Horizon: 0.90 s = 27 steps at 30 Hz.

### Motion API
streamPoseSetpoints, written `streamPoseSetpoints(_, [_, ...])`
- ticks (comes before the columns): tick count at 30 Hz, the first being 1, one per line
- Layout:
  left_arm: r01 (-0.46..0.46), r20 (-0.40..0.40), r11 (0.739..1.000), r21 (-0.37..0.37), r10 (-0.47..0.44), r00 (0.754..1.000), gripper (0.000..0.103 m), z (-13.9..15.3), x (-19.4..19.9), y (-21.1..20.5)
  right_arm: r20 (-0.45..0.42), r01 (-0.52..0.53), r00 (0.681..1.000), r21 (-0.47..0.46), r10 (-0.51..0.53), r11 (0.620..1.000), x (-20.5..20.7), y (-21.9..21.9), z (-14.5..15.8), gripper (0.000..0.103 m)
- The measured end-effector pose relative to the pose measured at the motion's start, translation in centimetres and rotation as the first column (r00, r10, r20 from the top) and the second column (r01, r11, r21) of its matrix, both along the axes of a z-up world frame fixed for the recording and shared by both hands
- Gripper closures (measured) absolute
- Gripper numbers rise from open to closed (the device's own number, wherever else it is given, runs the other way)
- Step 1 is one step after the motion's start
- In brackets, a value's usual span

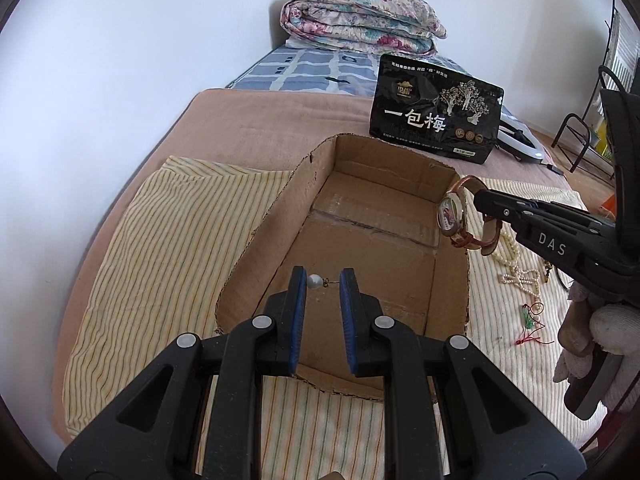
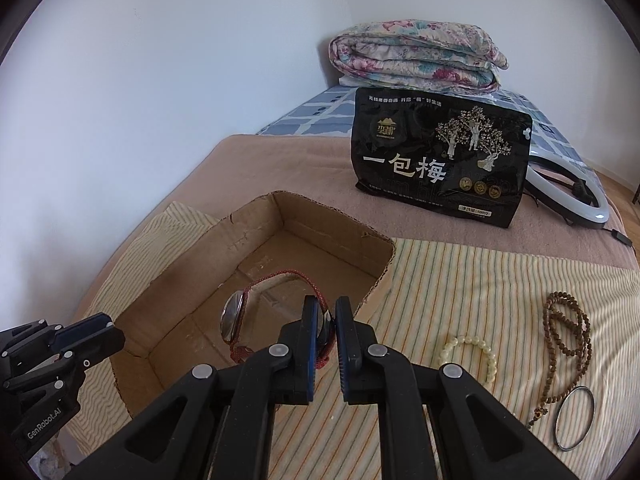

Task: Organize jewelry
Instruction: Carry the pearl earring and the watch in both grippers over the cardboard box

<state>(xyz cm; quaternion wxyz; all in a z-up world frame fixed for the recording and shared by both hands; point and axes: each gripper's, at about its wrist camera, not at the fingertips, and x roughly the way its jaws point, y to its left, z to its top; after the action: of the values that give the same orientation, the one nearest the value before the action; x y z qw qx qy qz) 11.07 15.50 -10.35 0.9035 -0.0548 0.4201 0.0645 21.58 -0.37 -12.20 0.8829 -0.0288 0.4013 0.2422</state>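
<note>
My left tool [image 1: 324, 280] is over the open brown cardboard box [image 1: 280, 216], its blue-padded jaws narrowed on a small pearl stud earring [image 1: 315, 281]. The round white pearl sits against the left pad and its thin metal post runs across to the right pad, so the earring hangs above the box floor, near the front wall.

My right tool [image 2: 326, 312] pinches the red woven strap of a wristwatch [image 2: 234, 318], jaws nearly together on the band. The watch has an oval metal case and a pale dial; from the left wrist view I see it dangling at the box's right rim, face turned toward the box. From the right wrist view it hangs above the near corner of the box.

The box rests on a yellow striped cloth [image 1: 160, 240] spread over the bed's tan blanket [image 1: 248, 120].

To the right of the box, on the cloth, lie a cream bead bracelet [image 2: 472, 356], a long brown wooden bead necklace [image 2: 568, 328] and a thin dark metal bangle [image 2: 576, 418]. The left wrist view also shows a small green charm on red cord [image 1: 532, 320] there.

Behind the box stands a black snack bag with gold trees and white characters [image 2: 440, 156], and a folded floral quilt [image 2: 416, 60] lies at the far end of the bed.
</note>
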Motion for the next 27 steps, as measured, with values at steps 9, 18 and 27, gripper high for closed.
streamPoseSetpoints(9, [0.015, -0.001, 1.0, 0.012, -0.015, 1.0, 0.087, -0.1, 0.4, -0.8, -0.025, -0.005, 1.0, 0.012, 0.006, 1.0, 0.7, 0.7, -1.0, 0.094])
streamPoseSetpoints(18, [0.006, 0.003, 1.0, 0.028, -0.006, 1.0, 0.053, -0.2, 0.3, -0.8, -0.008, 0.0, 1.0, 0.037, 0.001, 0.999, 0.5, 0.5, -0.3, 0.071])
streamPoseSetpoints(27, [0.009, 0.013, 0.999, 0.034, -0.01, 1.0, 0.053, 0.2, 0.1, -1.2, 0.022, 0.015, 1.0, 0.025, -0.015, 1.0, 0.0, -0.3, 0.7, 0.046])
